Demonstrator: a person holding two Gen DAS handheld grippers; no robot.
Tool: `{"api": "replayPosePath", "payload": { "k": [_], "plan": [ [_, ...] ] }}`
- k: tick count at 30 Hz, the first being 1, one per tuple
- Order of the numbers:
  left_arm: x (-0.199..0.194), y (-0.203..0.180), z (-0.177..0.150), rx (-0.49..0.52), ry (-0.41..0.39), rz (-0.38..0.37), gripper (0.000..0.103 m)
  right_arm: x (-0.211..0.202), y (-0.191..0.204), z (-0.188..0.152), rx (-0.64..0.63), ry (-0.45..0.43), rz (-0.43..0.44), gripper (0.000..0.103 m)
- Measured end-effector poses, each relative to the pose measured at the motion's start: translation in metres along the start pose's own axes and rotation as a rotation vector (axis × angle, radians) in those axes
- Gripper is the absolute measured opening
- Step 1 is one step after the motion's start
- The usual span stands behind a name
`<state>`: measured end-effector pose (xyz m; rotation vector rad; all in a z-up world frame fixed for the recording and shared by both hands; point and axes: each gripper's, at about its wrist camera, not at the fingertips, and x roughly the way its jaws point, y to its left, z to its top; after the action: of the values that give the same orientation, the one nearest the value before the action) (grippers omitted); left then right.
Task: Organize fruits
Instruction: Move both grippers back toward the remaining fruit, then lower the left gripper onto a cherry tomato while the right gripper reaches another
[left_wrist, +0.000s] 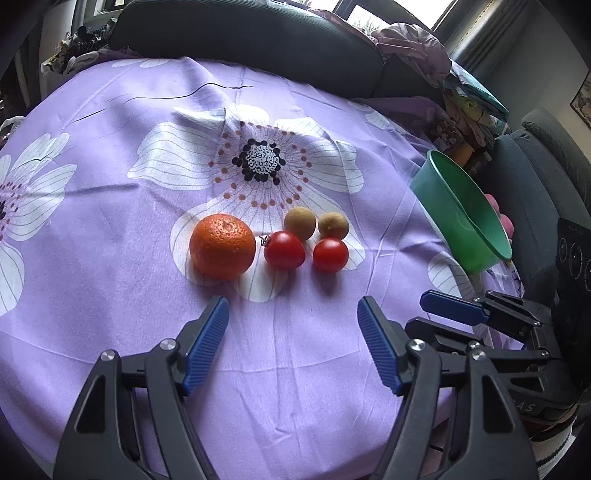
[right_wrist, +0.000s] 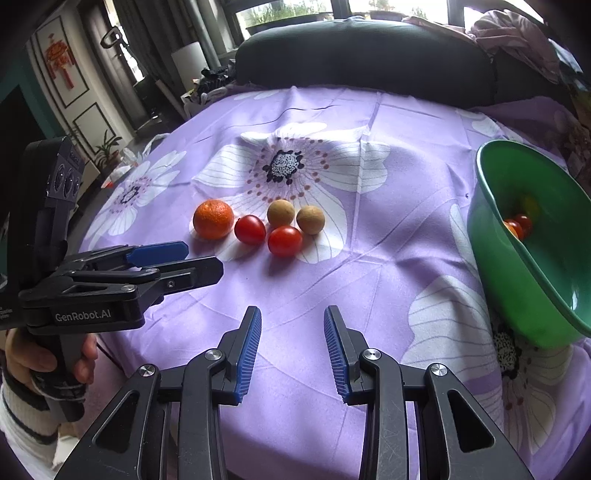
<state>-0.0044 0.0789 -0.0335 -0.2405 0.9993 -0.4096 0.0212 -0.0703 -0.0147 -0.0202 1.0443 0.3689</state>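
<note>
Fruit sits in a tight cluster on the purple flowered tablecloth (left_wrist: 110, 229), near the middle of the table: an orange (left_wrist: 222, 245) on the left, then two red tomatoes, one (left_wrist: 284, 250) just beside the orange and the other (left_wrist: 330, 254) to its right. Behind the tomatoes lie two small brown round fruits (left_wrist: 300, 223) (left_wrist: 333, 225), close together and touching or nearly touching the tomatoes.

Off to the right, a green bowl (left_wrist: 458, 221) stands tipped up on its edge, its mouth turned sideways. From the right wrist view a couple of small red fruits (right_wrist: 519, 225) show inside it, low against the wall.

Both tools hover over the near edge of the cloth, short of the fruit — neither touches anything. The left gripper (left_wrist: 293, 317) has its blue ribbed pads (left_wrist: 207, 343) spread wide, with bare cloth between them, and it points toward the orange and tomatoes. The right gripper (right_wrist: 292, 321) has its jaws set narrower, yet a clear gap remains and nothing is pinched in it.

In the right wrist view the left gripper shows from the side, with a person's hand (right_wrist: 48, 360) wrapped round its handle — a striped cuff at the wrist. A dark chair back (left_wrist: 240, 33) rises behind the table.
</note>
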Motion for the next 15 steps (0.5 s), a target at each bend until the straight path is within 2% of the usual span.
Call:
{"api": "replayPosePath", "payload": {
  "k": [5,7,15],
  "plan": [
    [0.007,0.0,0.005,0.009,0.016,-0.022,0.071,0.008,-0.001,0.007,-0.01,0.011,0.003,0.036],
    [0.01,0.0,0.007,0.013,0.022,-0.036,0.067,0.011,-0.001,0.01,-0.014,0.015,0.005,0.036],
    [0.023,0.001,0.017,0.015,0.048,-0.066,0.061,0.024,-0.003,0.016,-0.034,0.041,0.009,0.036]
  ]
}}
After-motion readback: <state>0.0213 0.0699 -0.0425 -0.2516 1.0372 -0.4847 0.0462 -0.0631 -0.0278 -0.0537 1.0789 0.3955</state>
